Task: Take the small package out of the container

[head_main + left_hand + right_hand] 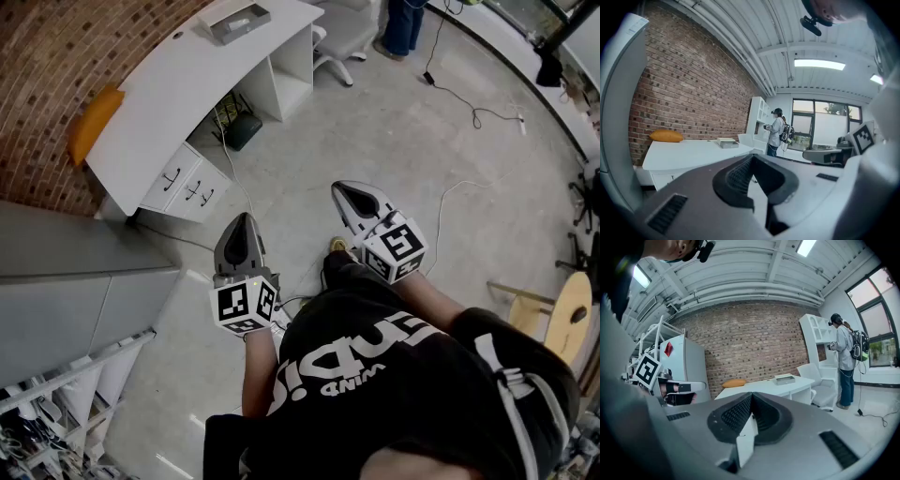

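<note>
Both grippers are held in the air over the grey floor, well short of the white desk (187,84). On the desk lie a shallow grey-and-white box (234,21) and, at its other end, an orange bag-like thing (94,122). My left gripper (240,225) is shut with nothing between its jaws. My right gripper (345,190) is shut and empty too. The left gripper (752,157) points at the desk, where the orange thing (666,136) and the box (726,143) show. In the right gripper view, past the gripper (751,394), I see the orange thing (734,383) and the box (784,378).
A brick wall (56,84) backs the desk. A grey cabinet (66,281) stands at the left. A white chair (342,37) and a standing person (844,362) are beyond the desk. Cables (469,103) trail on the floor. A wooden stool (562,314) is at the right.
</note>
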`<state>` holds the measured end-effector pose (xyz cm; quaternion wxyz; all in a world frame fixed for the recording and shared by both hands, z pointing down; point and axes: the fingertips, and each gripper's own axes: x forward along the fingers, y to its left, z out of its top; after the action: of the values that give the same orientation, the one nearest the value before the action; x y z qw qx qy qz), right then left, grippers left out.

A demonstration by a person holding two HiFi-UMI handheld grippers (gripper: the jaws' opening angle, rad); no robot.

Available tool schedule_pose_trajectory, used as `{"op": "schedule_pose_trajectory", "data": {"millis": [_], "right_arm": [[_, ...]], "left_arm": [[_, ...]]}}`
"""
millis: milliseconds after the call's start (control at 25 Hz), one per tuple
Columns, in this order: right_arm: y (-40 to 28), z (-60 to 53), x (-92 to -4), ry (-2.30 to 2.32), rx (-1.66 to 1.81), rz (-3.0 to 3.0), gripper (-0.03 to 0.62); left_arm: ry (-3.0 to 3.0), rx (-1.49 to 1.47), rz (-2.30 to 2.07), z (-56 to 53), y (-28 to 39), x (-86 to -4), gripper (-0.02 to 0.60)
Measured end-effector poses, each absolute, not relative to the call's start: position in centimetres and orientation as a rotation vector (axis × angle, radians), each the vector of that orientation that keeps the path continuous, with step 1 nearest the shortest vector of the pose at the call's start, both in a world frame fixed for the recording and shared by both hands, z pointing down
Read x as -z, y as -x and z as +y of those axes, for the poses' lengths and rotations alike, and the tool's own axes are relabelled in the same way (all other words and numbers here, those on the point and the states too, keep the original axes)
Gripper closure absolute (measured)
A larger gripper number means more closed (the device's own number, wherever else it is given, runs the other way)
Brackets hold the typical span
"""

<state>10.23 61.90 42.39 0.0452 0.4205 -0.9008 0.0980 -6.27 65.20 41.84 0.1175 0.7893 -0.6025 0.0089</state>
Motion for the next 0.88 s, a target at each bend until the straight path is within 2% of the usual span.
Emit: {"op": "schedule_pose_trajectory", "data": {"millis": [400, 880], "right_arm": [[-12.1, 56.5, -42.3, -1.272, -0.341, -2.776, 0.594], [-17.6, 48.4, -42.9, -1.196, -0.352, -2.799, 0.594]], "left_arm": [[-2.295, -0.058, -1.765, 60.0, 4.6, -42.4, 0.577], [-2.247, -0.045, -1.843, 52.1, -0.4, -41.7, 0.577]]}}
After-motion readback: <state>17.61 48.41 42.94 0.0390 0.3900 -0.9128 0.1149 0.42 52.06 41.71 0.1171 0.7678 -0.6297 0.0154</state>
